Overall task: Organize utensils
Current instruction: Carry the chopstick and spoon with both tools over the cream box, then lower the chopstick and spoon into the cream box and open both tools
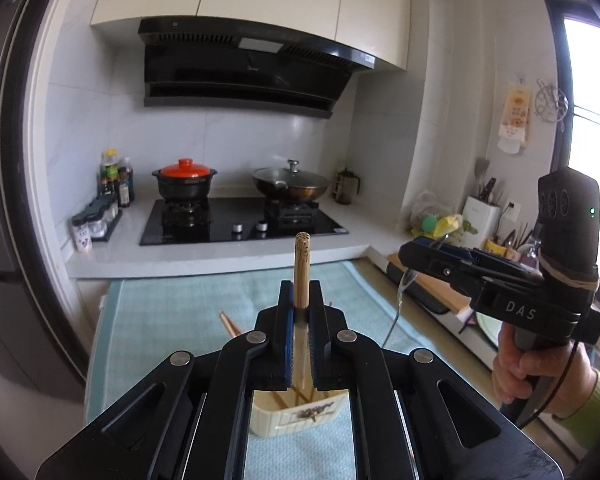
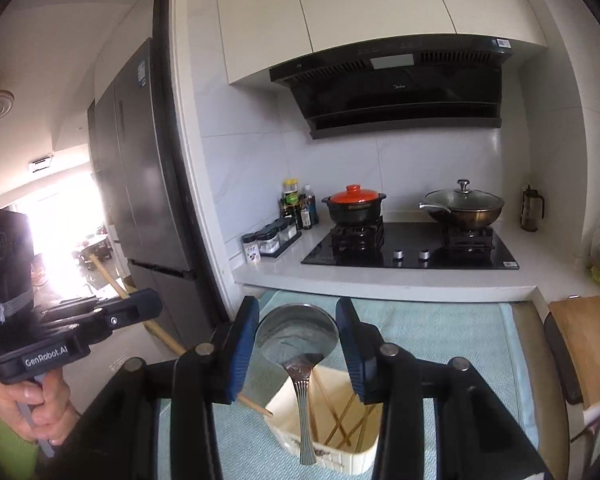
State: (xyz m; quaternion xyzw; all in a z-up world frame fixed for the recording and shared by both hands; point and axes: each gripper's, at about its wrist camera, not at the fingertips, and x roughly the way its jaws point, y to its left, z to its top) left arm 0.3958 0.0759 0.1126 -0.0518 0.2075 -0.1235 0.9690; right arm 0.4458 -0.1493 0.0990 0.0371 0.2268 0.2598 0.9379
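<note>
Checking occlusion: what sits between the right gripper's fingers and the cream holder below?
In the right wrist view, only the metal spoon: its bowl sits between the fingers, and its handle hangs down in front of the holder, which has chopsticks inside.

L gripper fingers shut; R gripper part-open.

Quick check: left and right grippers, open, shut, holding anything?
Left gripper: shut on a wooden chopstick.
Right gripper: shut on a metal spoon, gripped across its bowl.

Lidded pots on black hob
</note>
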